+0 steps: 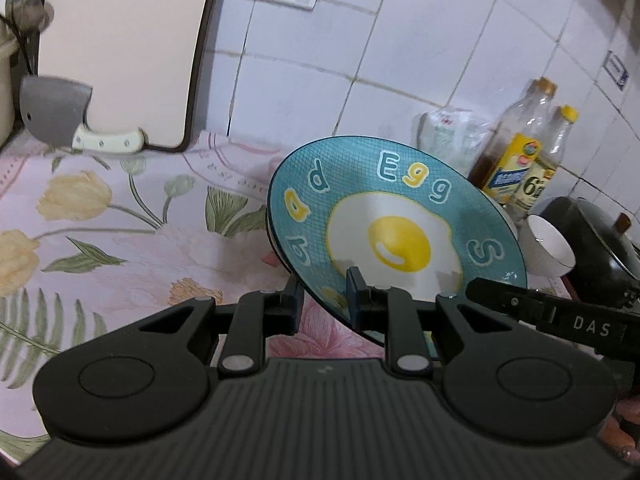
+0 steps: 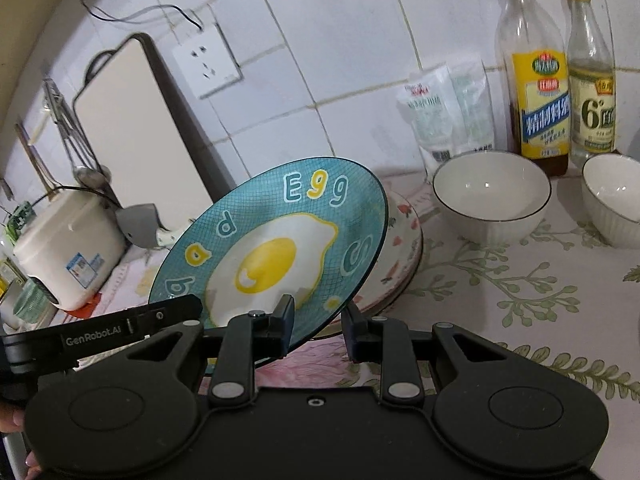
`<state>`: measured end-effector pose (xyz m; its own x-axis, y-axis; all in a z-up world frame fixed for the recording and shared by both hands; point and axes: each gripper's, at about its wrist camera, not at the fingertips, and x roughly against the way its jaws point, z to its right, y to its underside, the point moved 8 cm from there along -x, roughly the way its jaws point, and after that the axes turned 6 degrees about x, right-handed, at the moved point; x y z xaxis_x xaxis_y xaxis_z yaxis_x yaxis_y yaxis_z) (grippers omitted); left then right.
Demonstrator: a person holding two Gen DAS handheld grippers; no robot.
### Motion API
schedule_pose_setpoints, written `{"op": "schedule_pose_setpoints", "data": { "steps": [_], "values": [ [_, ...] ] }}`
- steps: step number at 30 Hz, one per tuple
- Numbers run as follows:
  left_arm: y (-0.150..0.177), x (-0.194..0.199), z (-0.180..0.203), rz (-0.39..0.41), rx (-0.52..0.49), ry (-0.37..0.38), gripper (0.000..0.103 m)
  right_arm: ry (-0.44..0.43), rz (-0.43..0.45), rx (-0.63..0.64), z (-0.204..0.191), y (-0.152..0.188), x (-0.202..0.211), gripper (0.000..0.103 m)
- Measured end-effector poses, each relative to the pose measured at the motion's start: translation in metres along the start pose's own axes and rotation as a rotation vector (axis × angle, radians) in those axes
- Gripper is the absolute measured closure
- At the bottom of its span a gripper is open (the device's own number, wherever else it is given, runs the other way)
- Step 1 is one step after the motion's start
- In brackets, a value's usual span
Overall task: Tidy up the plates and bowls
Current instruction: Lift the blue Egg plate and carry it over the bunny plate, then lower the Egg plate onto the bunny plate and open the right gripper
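1. While both grippers clamp the egg plate by its near rim, it hangs tilted above the cloth, just in front of the stack of patterned plates.
2. Left gripper: its jaws are together on the rim, one pad on the painted face, the other behind it.
3. Right gripper: one pad presses the face; its other finger sits at the rim's edge, so I read a grip here too, less surely.
4. To do this well, level the plate first, centre it over the stack, lower it until it rests, then let go with both sides together so it cannot slide.
5. Keep it clear of the two bowls at far right and the bottles behind them.
6. Hidden: the plate's underside, most of the stack behind it, and how many plates lie there.
7. Cut off: the rightmost bowl and the dark pot at the frame edge.
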<state>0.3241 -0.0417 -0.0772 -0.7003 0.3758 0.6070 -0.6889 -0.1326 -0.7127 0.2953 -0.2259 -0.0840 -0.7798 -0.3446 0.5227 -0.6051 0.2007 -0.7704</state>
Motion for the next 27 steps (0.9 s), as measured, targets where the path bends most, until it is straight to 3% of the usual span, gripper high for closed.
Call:
{"op": "schedule_pose_setpoints", "data": {
  "steps": [11,19,24,27],
  "values": [
    [-0.012,-0.042,-0.008,-0.034,-0.015,-0.074,0.083,0.008,-0.07,-0.006,0.018,-0.006,-0.04,0.072],
    [-0.011,-0.058,-0.011,-0.084,-0.001,-0.096,0.08,0.03,-0.092,-0.009,0.018,-0.009,-0.042,0.07],
    [-0.008,-0.064,-0.011,-0.114,-0.023,-0.133,0.078,0.121,-0.108,0.054,0.016,-0.011,-0.046,0.063],
    [-0.007,-0.064,-0.01,-0.1,-0.036,-0.146,0.078,0.17,-0.069,0.125,0.015,-0.01,-0.047,0.063]
  ]
}}
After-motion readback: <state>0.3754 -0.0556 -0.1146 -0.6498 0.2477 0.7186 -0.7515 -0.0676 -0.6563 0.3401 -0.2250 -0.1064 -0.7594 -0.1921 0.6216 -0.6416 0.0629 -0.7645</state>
